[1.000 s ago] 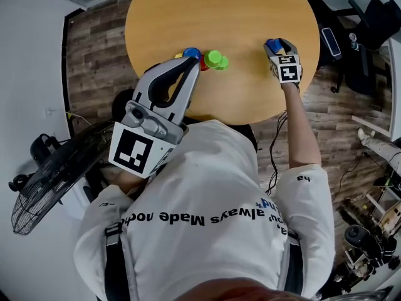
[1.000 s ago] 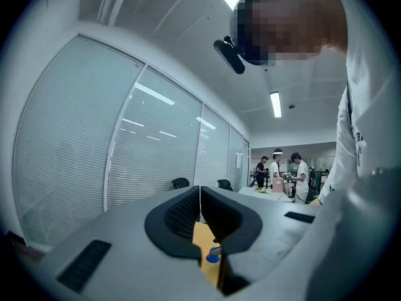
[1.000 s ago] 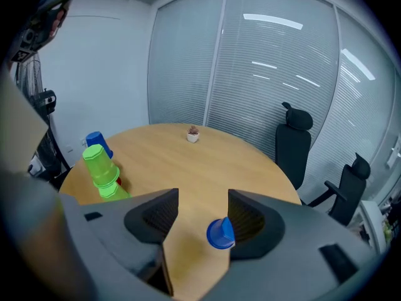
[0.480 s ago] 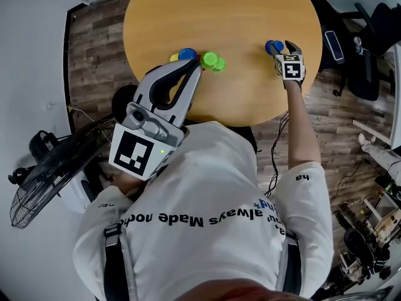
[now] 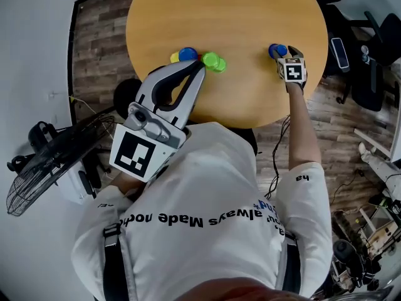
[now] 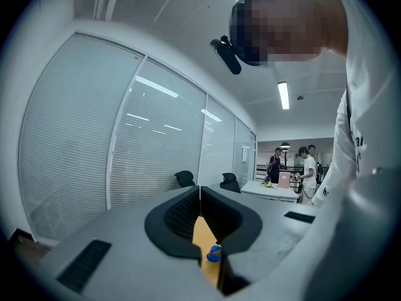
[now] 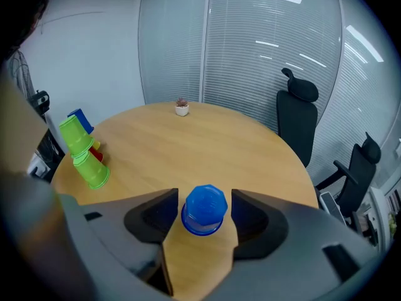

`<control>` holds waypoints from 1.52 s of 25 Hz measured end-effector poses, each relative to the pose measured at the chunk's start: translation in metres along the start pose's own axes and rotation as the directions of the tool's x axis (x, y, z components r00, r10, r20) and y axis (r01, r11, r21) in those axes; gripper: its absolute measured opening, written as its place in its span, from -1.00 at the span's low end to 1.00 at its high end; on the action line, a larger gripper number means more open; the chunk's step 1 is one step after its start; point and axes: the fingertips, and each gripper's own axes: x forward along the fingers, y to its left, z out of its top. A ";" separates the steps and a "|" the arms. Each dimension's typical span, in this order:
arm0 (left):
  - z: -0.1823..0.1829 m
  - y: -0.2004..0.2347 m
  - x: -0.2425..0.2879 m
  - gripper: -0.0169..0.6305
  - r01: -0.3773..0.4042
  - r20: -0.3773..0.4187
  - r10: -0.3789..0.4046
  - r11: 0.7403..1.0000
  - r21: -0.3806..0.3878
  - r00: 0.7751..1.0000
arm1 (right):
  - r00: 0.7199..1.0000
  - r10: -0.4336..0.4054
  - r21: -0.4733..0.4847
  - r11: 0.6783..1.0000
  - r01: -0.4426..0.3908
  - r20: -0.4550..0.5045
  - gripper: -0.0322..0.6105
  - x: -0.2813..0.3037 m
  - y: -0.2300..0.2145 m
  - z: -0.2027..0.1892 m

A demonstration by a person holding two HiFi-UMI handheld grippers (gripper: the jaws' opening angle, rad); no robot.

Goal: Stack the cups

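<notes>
While right hand-held gripper (image 7: pixel 202 200) gapes round one blue cup (image 7: pixel 204 217), left hand-held gripper (image 6: pixel 200 190) clenched

We are in an office meeting room. Floor-to-ceiling glass walls (image 7: pixel 269 55) hung with slatted blinds close it in, and long strip lights (image 6: pixel 283 95) run across the ceiling. Black swivel office chairs (image 7: pixel 299 124) stand around a round wooden counter (image 7: pixel 188 143) that carries a small potted plant (image 7: pixel 182 107). The floor (image 5: pixel 94 49) is wood-look plank, with a floor fan (image 5: pixel 44 168) at one side. Beyond the glass we see people (image 6: pixel 307 168) standing at a far desk (image 6: pixel 269 190).
</notes>
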 end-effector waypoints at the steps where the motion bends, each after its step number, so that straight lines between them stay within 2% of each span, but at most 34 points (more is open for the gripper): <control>1: -0.001 0.000 0.001 -0.86 -0.004 -0.003 0.004 1.000 0.000 1.000 | 1.000 0.008 0.000 1.000 -0.008 -0.005 -0.09 0.003 0.000 -0.002; 11: -0.003 -0.008 0.009 -0.86 -0.042 -0.013 0.042 0.999 -0.001 0.999 | 0.998 0.057 -0.020 0.998 -0.057 -0.017 -0.08 0.020 -0.001 -0.012; 23: 0.002 -0.008 -0.003 -0.86 -0.028 0.014 0.027 0.999 0.026 1.000 | 1.000 0.029 -0.032 0.999 -0.029 0.008 -0.12 0.003 -0.002 0.000; 38: 0.003 0.016 -0.047 -0.86 0.024 0.047 -0.024 1.000 0.012 0.999 | 0.998 0.034 -0.088 0.996 -0.028 0.062 -0.12 -0.055 0.051 0.040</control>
